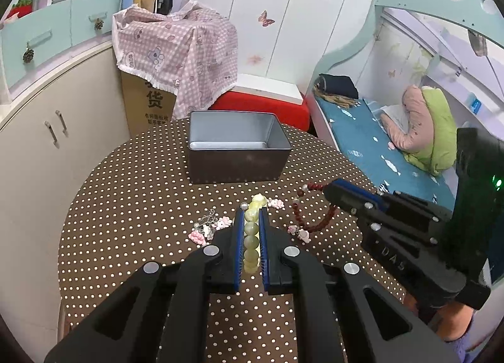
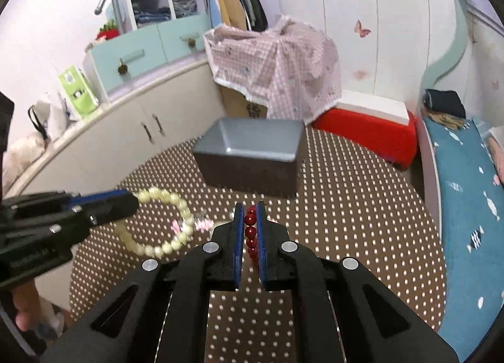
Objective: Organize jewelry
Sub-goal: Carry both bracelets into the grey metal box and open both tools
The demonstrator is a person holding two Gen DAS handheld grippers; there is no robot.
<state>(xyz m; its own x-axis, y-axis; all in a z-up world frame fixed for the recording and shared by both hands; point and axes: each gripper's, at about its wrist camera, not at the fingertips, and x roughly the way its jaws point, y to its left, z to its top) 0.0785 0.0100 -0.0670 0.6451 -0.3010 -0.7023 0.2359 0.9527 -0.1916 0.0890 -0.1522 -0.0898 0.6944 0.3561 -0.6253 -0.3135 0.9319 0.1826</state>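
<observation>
Left gripper clamps pale bead bracelet, right gripper red bead bracelet; open tin box dead ahead, probably nearer left.

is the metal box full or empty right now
Empty. The left wrist view looks down into the open metal box and shows only its bare grey floor; both bead bracelets are outside it.

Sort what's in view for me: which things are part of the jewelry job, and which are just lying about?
Job: pale green bead bracelet in left gripper; red bead bracelet in right gripper; pink charm pieces on the table; open metal tin.

Lying about: checked cloth; red stool; bedding.
</observation>
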